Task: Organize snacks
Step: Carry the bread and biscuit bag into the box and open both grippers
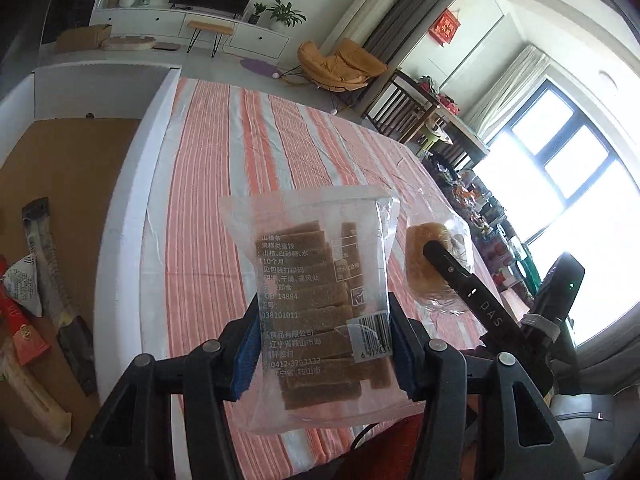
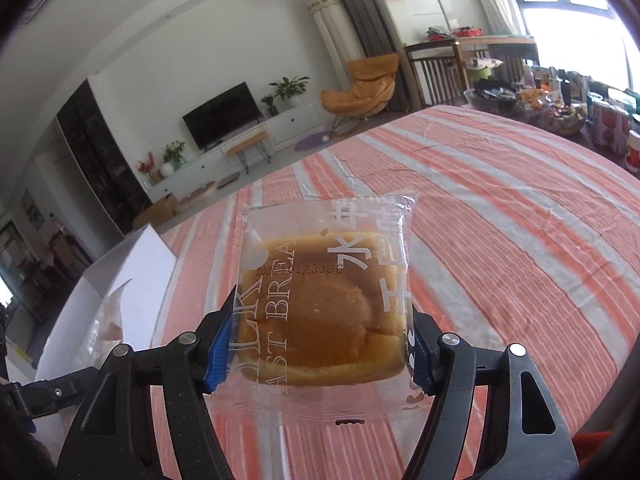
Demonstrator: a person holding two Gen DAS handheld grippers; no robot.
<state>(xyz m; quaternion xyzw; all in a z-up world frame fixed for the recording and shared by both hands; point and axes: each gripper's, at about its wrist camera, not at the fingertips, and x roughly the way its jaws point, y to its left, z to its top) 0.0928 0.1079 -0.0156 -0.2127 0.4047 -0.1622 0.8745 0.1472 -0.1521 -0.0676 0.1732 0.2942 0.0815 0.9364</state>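
My left gripper [image 1: 322, 350] is shut on a clear bag of brown hawthorn strips [image 1: 316, 304] and holds it up above the striped tablecloth [image 1: 224, 184]. My right gripper [image 2: 320, 352] is shut on a clear packet with a golden bread bun [image 2: 326, 320], also lifted over the table. The right gripper and its bun [image 1: 424, 268] show in the left wrist view just right of the strip bag. A white box [image 1: 120, 216] with a brown cardboard bottom lies left of the table and holds several snack packets [image 1: 36, 308].
The white box wall [image 2: 132, 268] stands at left in the right wrist view, with the left gripper's bag [image 2: 108, 320] beside it. Baskets and jars of goods [image 2: 560, 108] crowd the table's far right edge. A chair and TV cabinet stand beyond.
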